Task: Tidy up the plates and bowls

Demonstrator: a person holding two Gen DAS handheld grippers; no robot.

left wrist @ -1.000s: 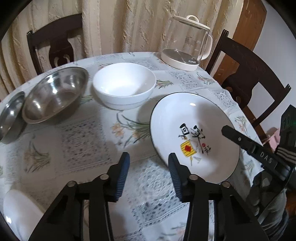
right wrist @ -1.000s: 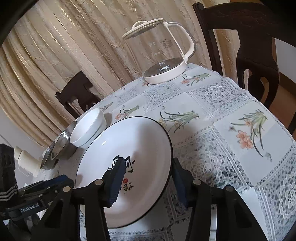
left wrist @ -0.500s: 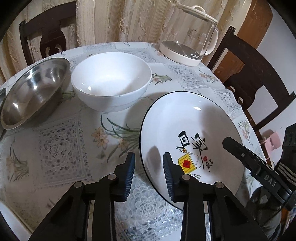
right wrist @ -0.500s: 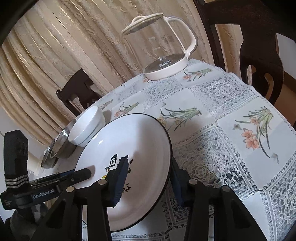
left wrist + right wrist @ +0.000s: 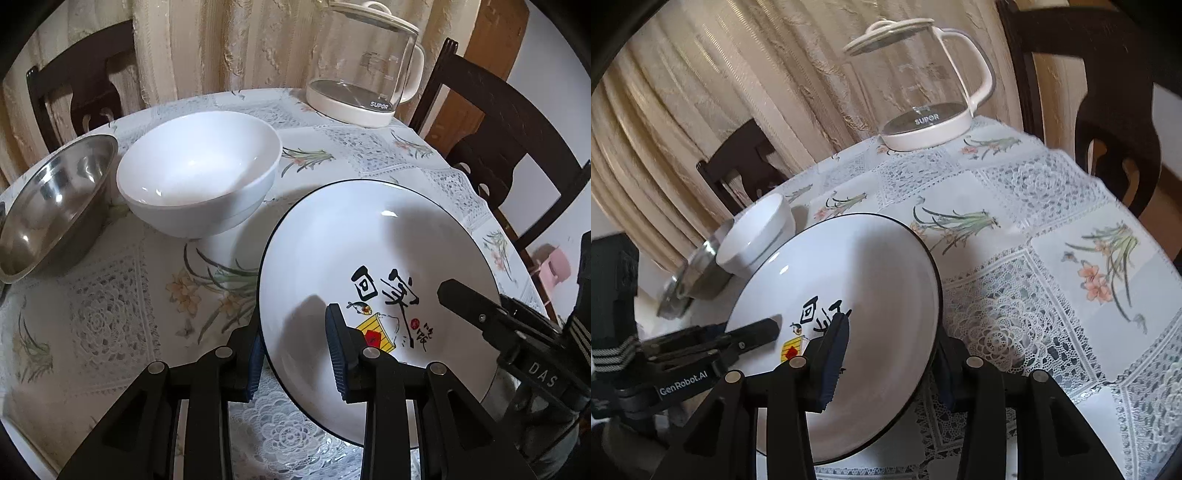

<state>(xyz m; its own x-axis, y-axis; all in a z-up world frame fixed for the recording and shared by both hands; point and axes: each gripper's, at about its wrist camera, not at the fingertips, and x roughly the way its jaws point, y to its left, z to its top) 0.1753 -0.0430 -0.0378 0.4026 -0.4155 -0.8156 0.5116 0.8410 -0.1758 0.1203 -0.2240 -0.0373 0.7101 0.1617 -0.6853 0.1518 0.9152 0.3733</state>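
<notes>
A white plate (image 5: 388, 240) with a black rim and a painted motif is held between my two grippers, tilted a little off the tablecloth. My left gripper (image 5: 295, 350) is shut on its near-left rim, one finger over the plate and one under it. My right gripper (image 5: 890, 354) is shut on the opposite rim of the plate (image 5: 857, 266) in the same way. One right fingertip (image 5: 465, 299) rests on the plate's face. A white bowl (image 5: 199, 173) stands behind the plate, with a steel bowl (image 5: 48, 206) to its left.
A glass kettle (image 5: 365, 74) on a white base stands at the back of the round table (image 5: 1052, 229). Dark wooden chairs (image 5: 509, 140) ring the table, and a curtain hangs behind. A flat steel dish (image 5: 672, 299) lies beyond the steel bowl (image 5: 705, 273).
My left gripper moved forward and its fingers narrowed onto the plate's rim. The right gripper's fingers closed slightly on the other rim. The plate now sits higher and more tilted.
</notes>
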